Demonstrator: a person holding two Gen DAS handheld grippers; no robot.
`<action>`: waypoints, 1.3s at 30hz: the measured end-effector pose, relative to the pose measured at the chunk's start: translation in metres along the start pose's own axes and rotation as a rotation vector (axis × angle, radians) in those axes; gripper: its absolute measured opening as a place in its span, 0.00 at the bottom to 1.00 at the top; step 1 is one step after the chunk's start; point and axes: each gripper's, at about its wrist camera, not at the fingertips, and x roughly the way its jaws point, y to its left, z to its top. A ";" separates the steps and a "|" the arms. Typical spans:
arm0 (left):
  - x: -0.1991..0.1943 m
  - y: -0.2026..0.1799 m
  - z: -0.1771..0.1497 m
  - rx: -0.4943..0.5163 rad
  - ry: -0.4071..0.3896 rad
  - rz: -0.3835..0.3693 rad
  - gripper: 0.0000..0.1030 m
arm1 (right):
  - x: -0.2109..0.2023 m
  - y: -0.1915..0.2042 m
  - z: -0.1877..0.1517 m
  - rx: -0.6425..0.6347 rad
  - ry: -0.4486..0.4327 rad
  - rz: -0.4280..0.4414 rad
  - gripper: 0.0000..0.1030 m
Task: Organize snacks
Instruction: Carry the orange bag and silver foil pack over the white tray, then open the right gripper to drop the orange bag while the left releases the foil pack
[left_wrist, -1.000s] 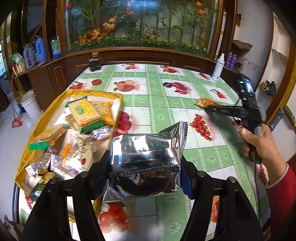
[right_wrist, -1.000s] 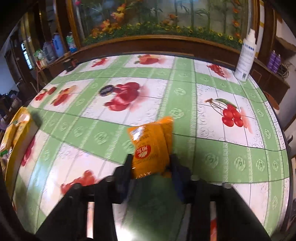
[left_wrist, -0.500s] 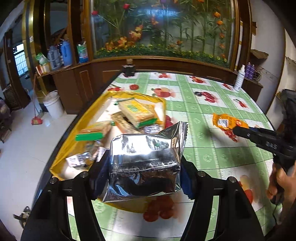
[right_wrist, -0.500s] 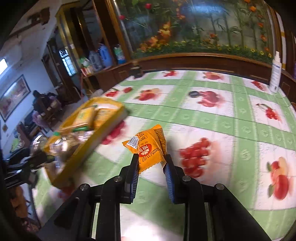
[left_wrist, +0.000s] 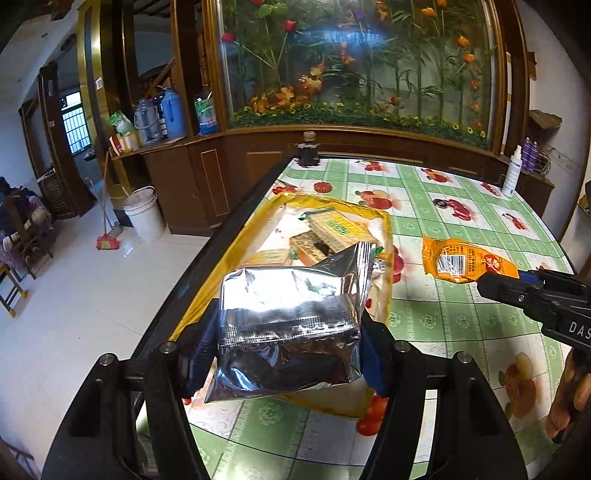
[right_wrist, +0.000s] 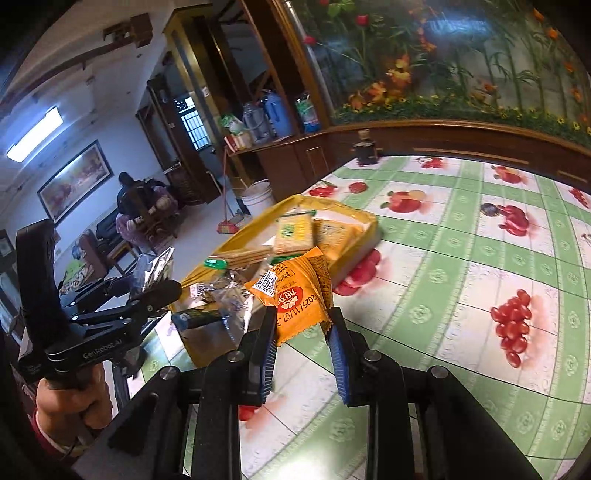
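Your left gripper holds the silver foil packet between its jaws, which stand fairly wide because the packet is broad; the blue pads press on both its sides. The packet hangs above the near end of the yellow tray, which stands on the desk close to its left edge. In the tray you already have several snacks: a green-and-yellow biscuit pack, a wafer pack with a green end and some small clear wrappers. Your right gripper holds the orange snack packet by its lower end, with the jaws narrow and both pads on the wrapper. In the left wrist view this orange packet hangs over the green checked cloth of the desk, just to the right of the tray and not yet over it. Your left hand grips the handle at the lower left of the right wrist view.
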 end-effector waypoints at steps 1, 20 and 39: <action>0.001 0.003 0.000 -0.002 0.000 0.004 0.63 | 0.003 0.005 0.001 -0.008 0.002 0.004 0.26; 0.015 0.030 -0.002 -0.031 0.015 0.072 0.64 | 0.040 0.043 0.024 -0.101 0.009 0.003 0.26; 0.087 0.015 0.017 -0.015 0.106 0.067 0.64 | 0.139 0.042 0.062 -0.145 0.079 -0.077 0.26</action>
